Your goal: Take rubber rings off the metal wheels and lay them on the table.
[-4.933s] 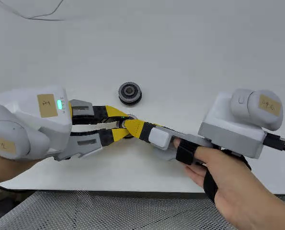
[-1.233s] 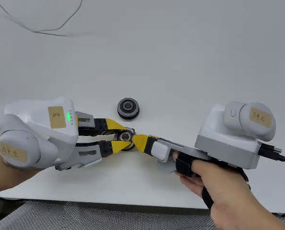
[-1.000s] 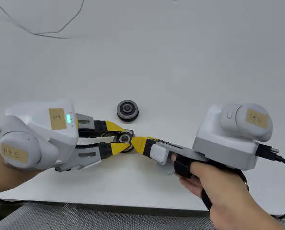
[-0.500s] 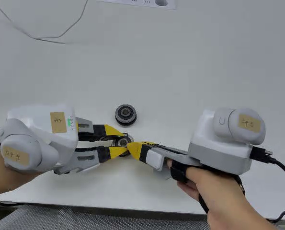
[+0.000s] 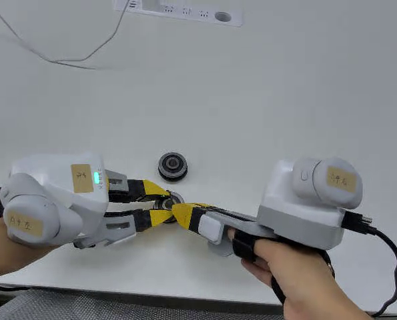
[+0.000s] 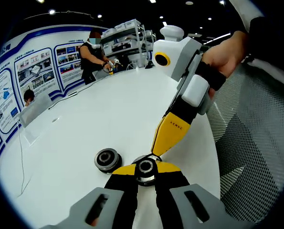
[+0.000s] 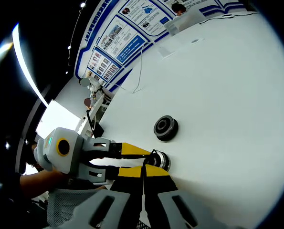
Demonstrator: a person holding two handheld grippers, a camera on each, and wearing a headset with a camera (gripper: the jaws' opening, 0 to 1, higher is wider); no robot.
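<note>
The big white table (image 5: 265, 100) takes up most of the head view. Two grippers meet low over it, near its front edge.

The left gripper (image 5: 165, 203) comes in from the left side. Its two yellow-tipped jaws are squeezed on a small metal wheel (image 6: 146, 168), one jaw on each side. The wheel is held up between the tips.

The right gripper (image 5: 180, 212) comes in from the right, held in a hand (image 5: 285, 257) wearing a black strap. Its two jaws are pressed close together, and their yellow tips touch the edge of the held wheel. In the right gripper view a thin dark bit sits right at the tips. It may be the rubber on that wheel, but it is too small to tell if the jaws have hold of it.

A second wheel (image 5: 173, 166) lies flat on the table just behind the two grippers. Nothing touches it. Its black rubber ring (image 5: 162, 167) is still on, going all the way round the metal middle.
</note>
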